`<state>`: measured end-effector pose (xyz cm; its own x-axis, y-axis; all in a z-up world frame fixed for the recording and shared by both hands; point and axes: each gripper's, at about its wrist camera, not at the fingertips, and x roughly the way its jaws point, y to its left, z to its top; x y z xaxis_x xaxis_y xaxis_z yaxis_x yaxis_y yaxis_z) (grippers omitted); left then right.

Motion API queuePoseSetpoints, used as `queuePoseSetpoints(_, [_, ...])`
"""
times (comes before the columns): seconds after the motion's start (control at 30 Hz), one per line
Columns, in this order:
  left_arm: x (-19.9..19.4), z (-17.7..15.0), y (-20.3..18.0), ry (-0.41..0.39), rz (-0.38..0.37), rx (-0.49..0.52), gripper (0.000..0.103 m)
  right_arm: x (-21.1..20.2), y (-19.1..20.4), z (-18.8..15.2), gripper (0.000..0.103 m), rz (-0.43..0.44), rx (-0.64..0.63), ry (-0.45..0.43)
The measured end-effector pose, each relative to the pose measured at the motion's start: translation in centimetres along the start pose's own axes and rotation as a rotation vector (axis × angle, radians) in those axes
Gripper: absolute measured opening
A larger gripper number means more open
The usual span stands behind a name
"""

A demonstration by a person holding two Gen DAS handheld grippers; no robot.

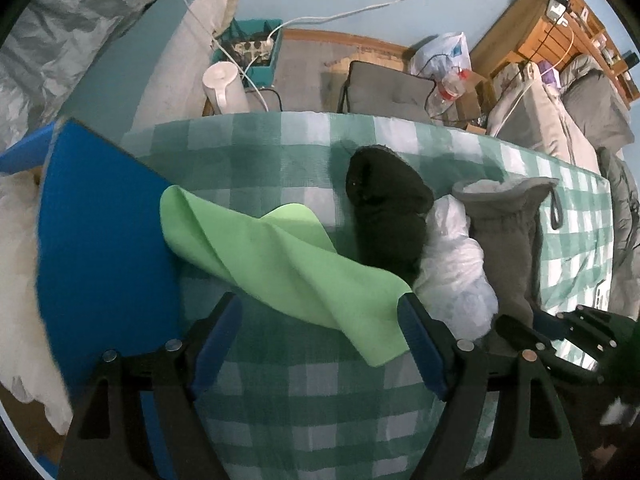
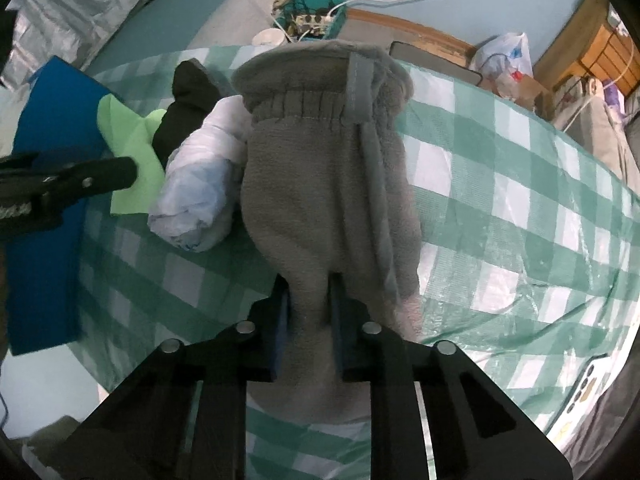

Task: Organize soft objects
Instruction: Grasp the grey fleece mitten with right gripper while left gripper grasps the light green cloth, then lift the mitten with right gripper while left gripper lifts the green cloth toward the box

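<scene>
Grey fleece mitten (image 2: 328, 184), elastic cuff, pinched by right gripper (image 2: 308, 312) fingers, left gripper (image 1: 320, 332) spread wide

The right gripper (image 2: 307, 312) pinches the lower end of a grey fleece mitten (image 2: 328, 168) above a green-and-white checked tablecloth (image 2: 500, 200). Just beside the mitten lies a white bundled cloth (image 2: 196, 196), with a black sock (image 2: 184, 112), a light green cloth (image 2: 132, 148) and a blue mat (image 2: 48, 220) beyond.

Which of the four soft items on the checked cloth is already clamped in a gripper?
The grey fleece mitten: the right gripper pinches its lower end. The green cloth, black sock and white bundle lie free.
</scene>
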<state>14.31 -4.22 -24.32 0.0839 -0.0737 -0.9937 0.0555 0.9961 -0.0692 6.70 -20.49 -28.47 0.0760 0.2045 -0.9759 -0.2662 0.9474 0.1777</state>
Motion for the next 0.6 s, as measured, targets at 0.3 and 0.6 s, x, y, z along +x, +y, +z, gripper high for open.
queuePoseSetpoints(0.3, [1.8,0.0,0.1,0.041,-0.044,0.027,0.052,-1.7,-0.9,-0.4,0.011,0.027,0.052,-0.034])
queuePoseSetpoints(0.6, [1.4,-0.8,-0.4,0.028,-0.052,0.070,0.011,-3.0,-2.2,-0.7,0.011,0.049,0.093,-0.061])
